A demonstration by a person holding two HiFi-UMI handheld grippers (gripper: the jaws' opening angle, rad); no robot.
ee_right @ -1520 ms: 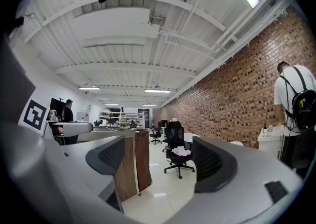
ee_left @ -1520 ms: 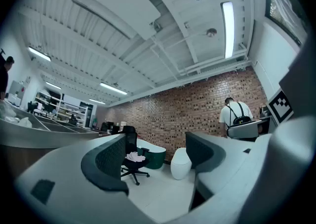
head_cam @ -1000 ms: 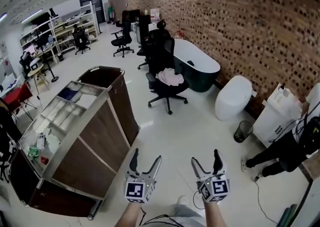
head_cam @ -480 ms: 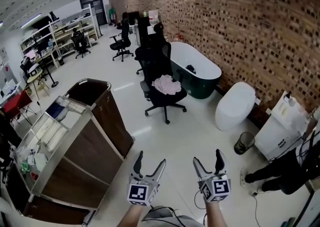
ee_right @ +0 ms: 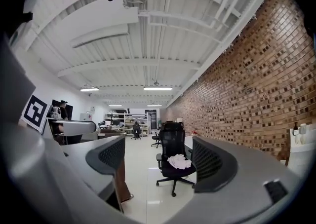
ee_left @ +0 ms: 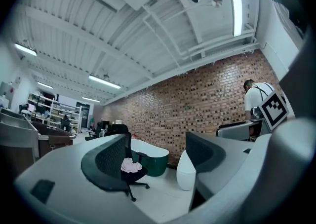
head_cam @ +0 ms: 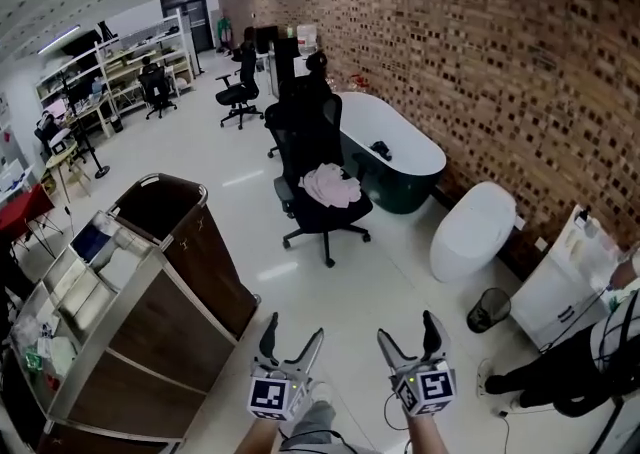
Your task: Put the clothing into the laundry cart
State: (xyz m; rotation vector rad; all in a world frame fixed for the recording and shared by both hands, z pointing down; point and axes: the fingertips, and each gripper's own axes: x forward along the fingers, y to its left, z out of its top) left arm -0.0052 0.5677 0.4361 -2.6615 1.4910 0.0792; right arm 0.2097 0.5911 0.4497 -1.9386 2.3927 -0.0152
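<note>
A pale pink piece of clothing (head_cam: 331, 185) lies bundled on the seat of a black office chair (head_cam: 308, 131) near the room's middle; it also shows as the clothing (ee_left: 131, 166) in the left gripper view and the clothing (ee_right: 179, 161) in the right gripper view. The dark brown laundry cart (head_cam: 168, 212) stands open-topped at the left, fixed to the end of a housekeeping trolley (head_cam: 150, 320). My left gripper (head_cam: 291, 336) and right gripper (head_cam: 408, 334) are both held low at the bottom of the head view, far short of the chair, jaws open and empty.
A dark green bathtub (head_cam: 392, 154) and a white toilet (head_cam: 470, 230) stand along the brick wall. A small black bin (head_cam: 487, 310) and a white cabinet (head_cam: 567, 274) sit at the right, next to a person's leg (head_cam: 545, 385). More office chairs (head_cam: 238, 95) and shelving (head_cam: 107, 73) stand at the back.
The view has advanced toward the chair with the clothing; the cart and trolley have slid left and lower in the head view. Both grippers stay open and low.
</note>
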